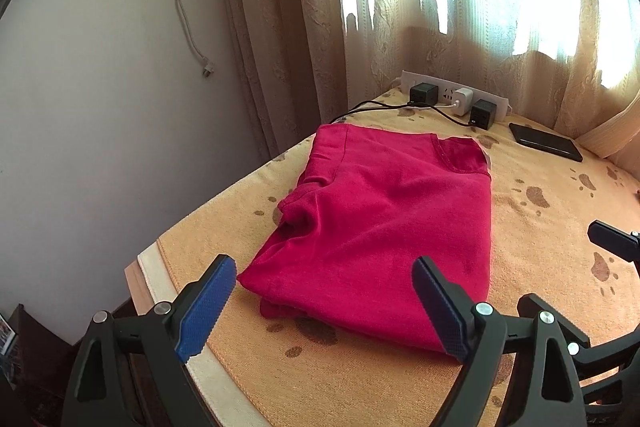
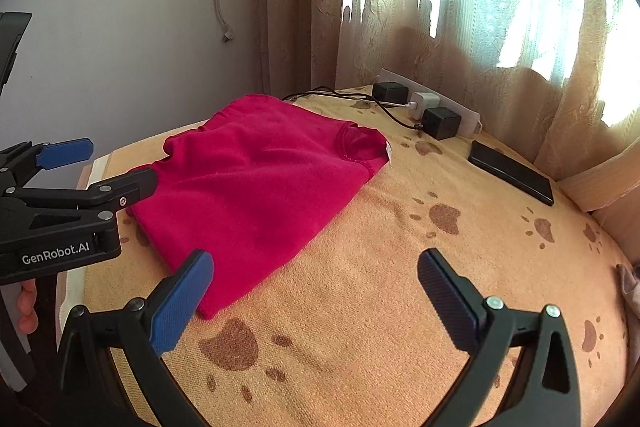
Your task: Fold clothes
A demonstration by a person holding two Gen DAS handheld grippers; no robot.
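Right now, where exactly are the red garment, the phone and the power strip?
Red garment [image 1: 380, 223]: left wrist view, middle of its folded top layer.
Phone [image 2: 510, 173]: right wrist view, centre of its dark screen.
Power strip [image 1: 502, 103]: left wrist view, bare white right end.

Red garment [image 1: 380, 223] is lying folded into a thick rectangle on the paw-print towel [image 1: 540, 247] over the table, neckline facing the curtain side.

Power strip [image 1: 456, 95] socket markings illegible.
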